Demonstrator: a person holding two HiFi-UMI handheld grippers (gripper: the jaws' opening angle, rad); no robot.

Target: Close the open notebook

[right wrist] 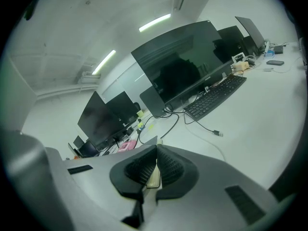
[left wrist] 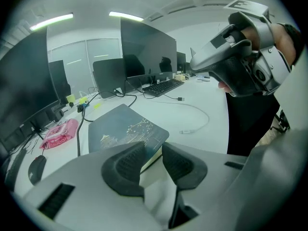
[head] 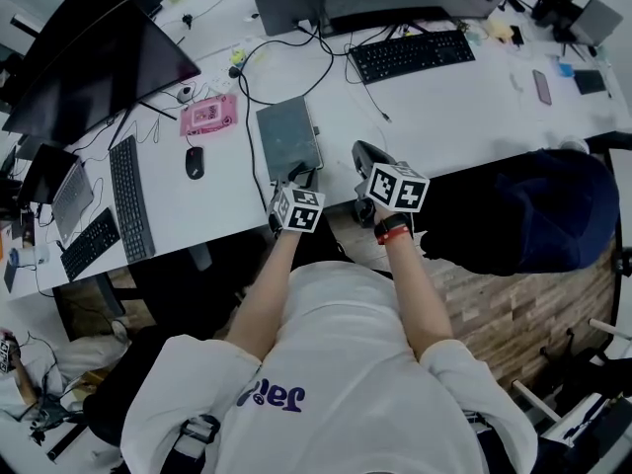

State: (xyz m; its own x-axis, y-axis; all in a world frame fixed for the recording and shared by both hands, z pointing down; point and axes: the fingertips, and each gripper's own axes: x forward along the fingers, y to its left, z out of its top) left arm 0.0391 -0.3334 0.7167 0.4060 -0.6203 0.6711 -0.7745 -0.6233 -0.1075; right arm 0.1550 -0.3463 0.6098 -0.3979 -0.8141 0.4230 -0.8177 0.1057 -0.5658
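Note:
The notebook (head: 288,136) lies shut on the white desk (head: 464,107), dark cover up; the left gripper view shows a gold drawing on the cover (left wrist: 126,129). My left gripper (head: 296,174) is at its near edge. Its jaws (left wrist: 153,149) stand open, with the notebook's near corner just beyond the gap and no pad on it. My right gripper (head: 363,152) hovers over the desk edge to the right of the notebook. Its pads meet at the tips (right wrist: 156,150), and the notebook's corner (right wrist: 148,141) shows just past them.
A black keyboard (head: 413,54) and monitors stand at the back. A pink packet (head: 208,115) and a black mouse (head: 195,162) lie left of the notebook. A white cable (left wrist: 195,119) runs right of it. A dark chair (head: 523,210) is beside my right arm.

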